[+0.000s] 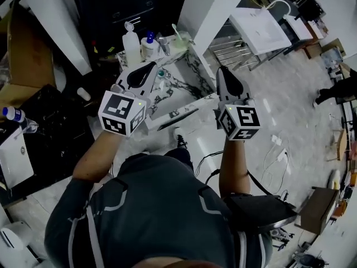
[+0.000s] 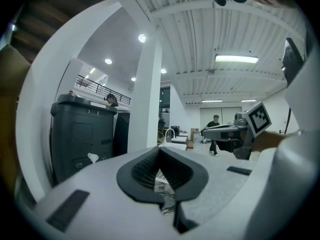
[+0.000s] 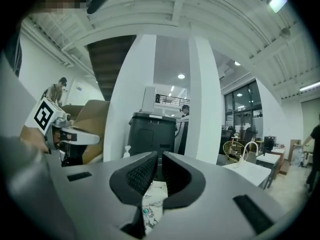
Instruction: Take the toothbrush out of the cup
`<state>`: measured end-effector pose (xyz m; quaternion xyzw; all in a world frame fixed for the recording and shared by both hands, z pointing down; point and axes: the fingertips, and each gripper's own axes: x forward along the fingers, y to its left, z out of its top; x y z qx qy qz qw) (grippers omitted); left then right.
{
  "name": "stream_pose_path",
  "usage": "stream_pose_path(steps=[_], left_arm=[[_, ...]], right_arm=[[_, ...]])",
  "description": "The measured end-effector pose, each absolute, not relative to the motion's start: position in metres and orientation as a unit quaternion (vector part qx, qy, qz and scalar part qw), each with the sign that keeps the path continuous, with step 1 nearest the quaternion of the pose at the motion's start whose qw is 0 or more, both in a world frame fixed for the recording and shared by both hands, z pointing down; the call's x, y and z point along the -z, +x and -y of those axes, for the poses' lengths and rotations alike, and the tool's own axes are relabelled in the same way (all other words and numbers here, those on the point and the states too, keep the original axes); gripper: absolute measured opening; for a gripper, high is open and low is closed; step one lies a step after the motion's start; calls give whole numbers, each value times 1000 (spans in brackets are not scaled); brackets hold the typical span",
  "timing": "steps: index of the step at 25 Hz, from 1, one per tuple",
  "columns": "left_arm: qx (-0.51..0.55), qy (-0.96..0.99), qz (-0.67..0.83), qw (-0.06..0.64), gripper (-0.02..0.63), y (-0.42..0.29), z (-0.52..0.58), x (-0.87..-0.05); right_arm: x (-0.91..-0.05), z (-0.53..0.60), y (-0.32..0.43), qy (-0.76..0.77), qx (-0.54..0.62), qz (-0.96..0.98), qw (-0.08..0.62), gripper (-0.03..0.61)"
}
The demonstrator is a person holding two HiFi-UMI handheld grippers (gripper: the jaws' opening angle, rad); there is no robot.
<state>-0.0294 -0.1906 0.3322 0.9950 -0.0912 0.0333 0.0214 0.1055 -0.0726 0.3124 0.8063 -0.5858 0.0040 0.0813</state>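
In the head view a pale green cup stands at the far end of a small marble-patterned table, with a toothbrush sticking up out of it. My left gripper hovers over the table's left part, short of the cup, jaws together and empty. To the right of the table hangs my right gripper, also empty, its pads almost touching. Neither gripper view shows the cup. The left gripper and the right gripper both point level, and a strip of marble shows beneath each.
A white bottle and a blue-capped jar stand left of the cup. A black bin and a white pillar rise beyond the table. A white sink unit sits at the far right, with cables on the floor.
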Motion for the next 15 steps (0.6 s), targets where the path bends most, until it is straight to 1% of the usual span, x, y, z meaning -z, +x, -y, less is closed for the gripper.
stream_pose_path(steps=[4, 7, 11, 15], left_arm=[[-40, 991, 125, 24, 9, -4, 205, -337], [-52, 984, 165, 27, 9, 14, 218, -343], [-55, 976, 206, 47, 9, 39, 232, -348], [-61, 965, 251, 53, 9, 60, 241, -355]], right_arm=[[-315, 105, 140, 779, 4, 622, 78, 34], [-323, 131, 166, 752, 9, 652, 91, 34], [-336, 161, 207, 722, -4, 685, 95, 34], [-357, 189, 238, 689, -17, 717, 108, 34]])
